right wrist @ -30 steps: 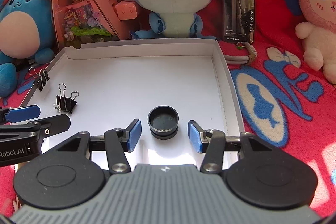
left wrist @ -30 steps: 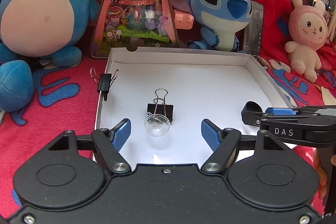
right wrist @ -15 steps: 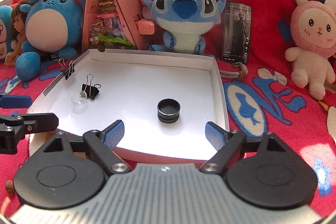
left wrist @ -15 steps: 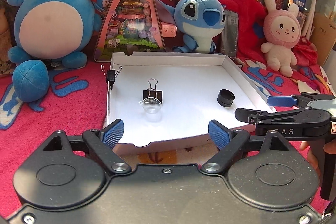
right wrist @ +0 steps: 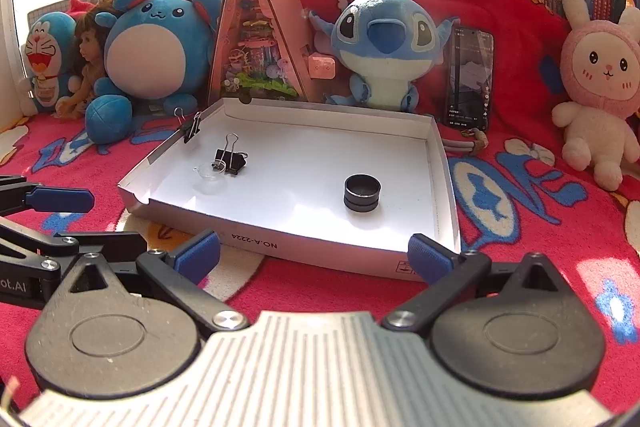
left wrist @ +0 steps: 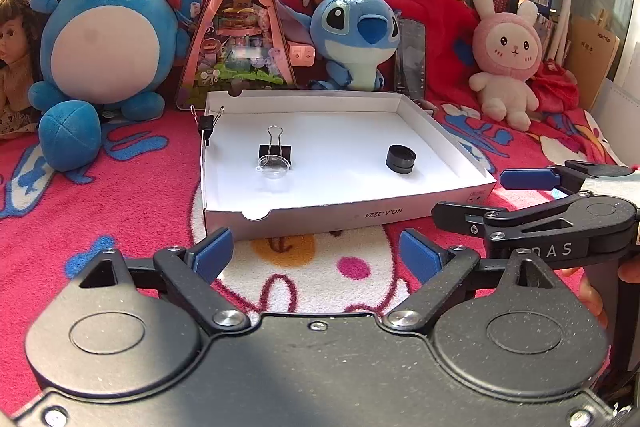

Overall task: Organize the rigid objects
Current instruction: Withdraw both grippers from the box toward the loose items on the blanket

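A white shallow box (left wrist: 344,213) (right wrist: 304,243) lies on a red blanket. Inside it are a black round lid (left wrist: 401,159) (right wrist: 362,193), a black binder clip (left wrist: 275,149) (right wrist: 230,161) and a clear small cup (left wrist: 273,167) (right wrist: 210,174) touching that clip. A second binder clip (left wrist: 206,125) (right wrist: 191,127) is clamped on the box's left wall. My left gripper (left wrist: 316,255) is open and empty, in front of the box's near wall. My right gripper (right wrist: 314,257) is open and empty, also in front of the box; it shows in the left wrist view (left wrist: 528,195).
Plush toys line the back: a blue round one (left wrist: 108,39), a blue alien (left wrist: 356,35), a pink rabbit (left wrist: 508,59). A pink triangular toy house (left wrist: 240,27) and a phone (right wrist: 468,79) stand behind the box. Bookshelves are beyond.
Both grippers have pulled back out of the box and opened wider. The lid and the clear cup stay where they were in the box.
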